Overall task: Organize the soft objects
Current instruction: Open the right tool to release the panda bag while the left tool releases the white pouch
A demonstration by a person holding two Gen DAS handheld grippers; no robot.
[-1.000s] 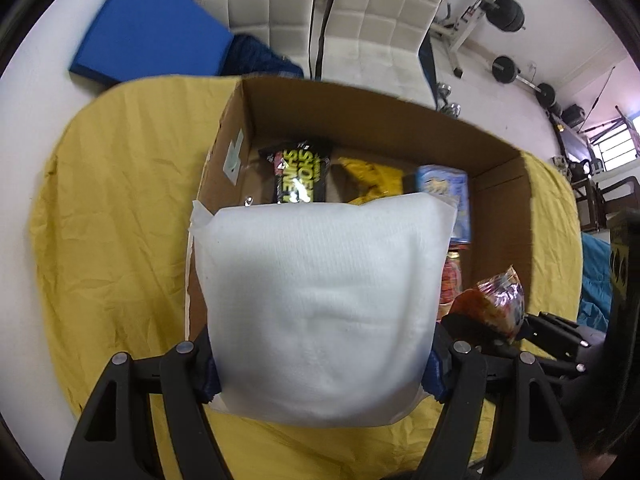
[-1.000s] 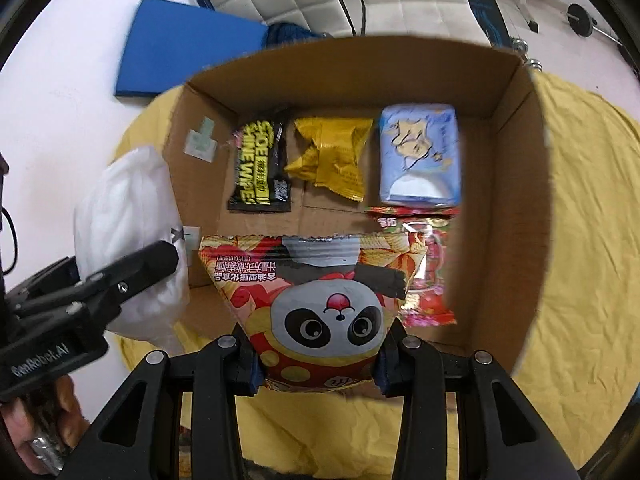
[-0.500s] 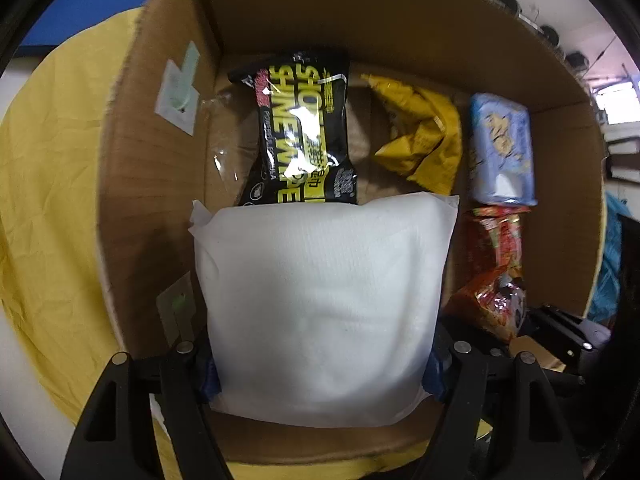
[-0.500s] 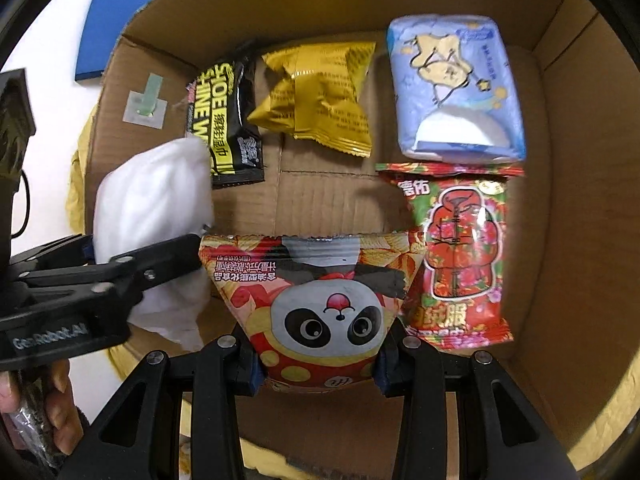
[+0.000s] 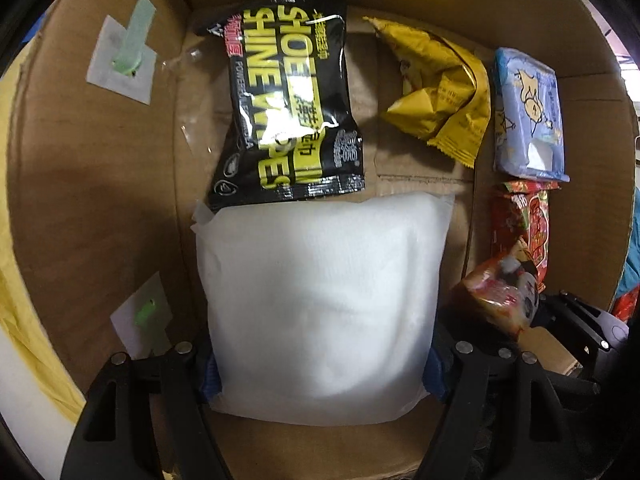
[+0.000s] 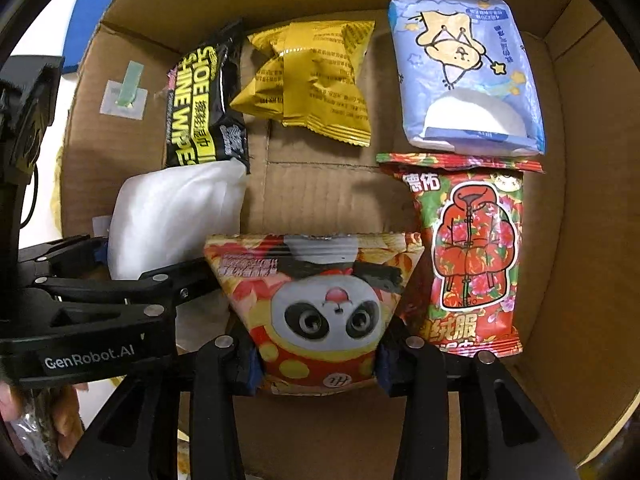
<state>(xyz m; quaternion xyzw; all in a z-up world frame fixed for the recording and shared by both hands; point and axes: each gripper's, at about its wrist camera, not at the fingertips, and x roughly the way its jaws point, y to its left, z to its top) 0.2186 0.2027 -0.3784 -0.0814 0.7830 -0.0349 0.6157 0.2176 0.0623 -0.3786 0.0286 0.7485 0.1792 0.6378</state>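
My left gripper (image 5: pixel 320 372) is shut on a white soft pack (image 5: pixel 320 304) and holds it low inside the cardboard box (image 5: pixel 100 200), at its near left, just below the black shoe-wipes pack (image 5: pixel 288 100). My right gripper (image 6: pixel 316 360) is shut on a red panda snack bag (image 6: pixel 316 300) and holds it inside the box (image 6: pixel 592 200) at the near middle. The white pack (image 6: pixel 172 216) and the left gripper (image 6: pixel 120 280) show at the left of the right wrist view. The panda bag (image 5: pixel 496 300) shows at the right of the left wrist view.
On the box floor lie the black wipes pack (image 6: pixel 204 108), a yellow bag (image 6: pixel 312 84), a blue tissue pack (image 6: pixel 468 72) and a red jacket-print pack (image 6: pixel 472 256). Bare cardboard floor (image 6: pixel 320 196) shows in the middle. Yellow cloth (image 5: pixel 16 300) lies outside the box's left wall.
Both grippers have gone down into the box with their packs. The box floor and the items on it look larger and closer than before.
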